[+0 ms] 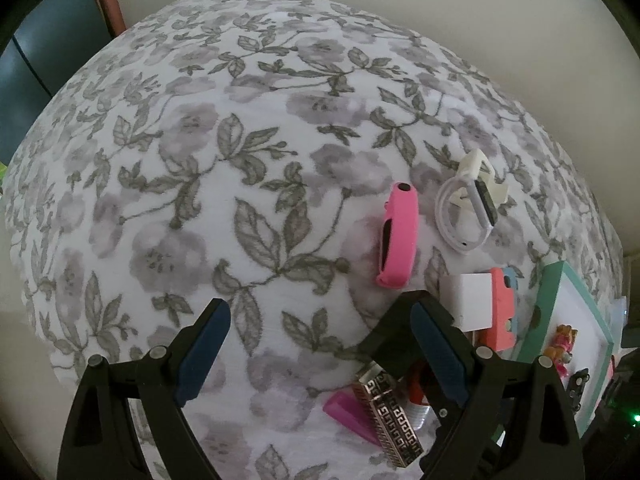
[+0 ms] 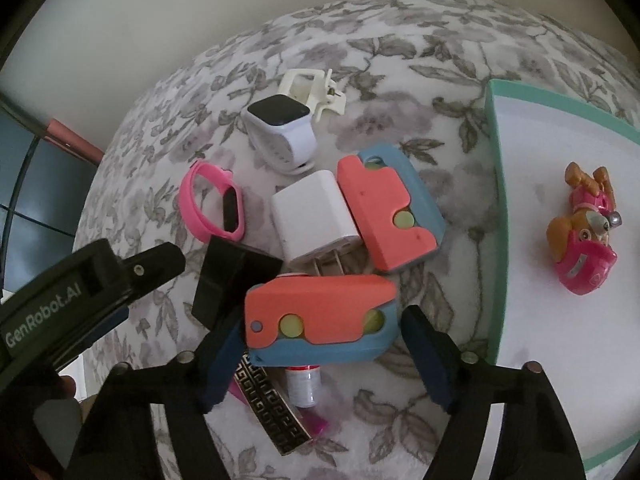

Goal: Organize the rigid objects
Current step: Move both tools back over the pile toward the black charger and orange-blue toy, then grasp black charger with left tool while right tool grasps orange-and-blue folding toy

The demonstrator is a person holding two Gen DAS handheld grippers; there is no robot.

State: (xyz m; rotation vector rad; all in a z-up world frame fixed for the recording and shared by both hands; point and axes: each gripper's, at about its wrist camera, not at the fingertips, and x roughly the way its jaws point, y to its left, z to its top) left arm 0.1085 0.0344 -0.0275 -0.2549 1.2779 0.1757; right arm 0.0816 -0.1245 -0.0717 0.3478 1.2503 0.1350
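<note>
In tray: toy pup only; outside on floral cloth: pink band, white watch, charger, further coral case; right gripper spread around nearer coral-blue case, contact uncertain; left gripper apart, empty.

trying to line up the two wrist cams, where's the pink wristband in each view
Left wrist view: the pink wristband lies right of centre, just beyond the left gripper's right finger.
Right wrist view: it lies left of centre, beside the white charger block.
Shared landmark: the white smartwatch, just beyond the wristband in both.
</note>
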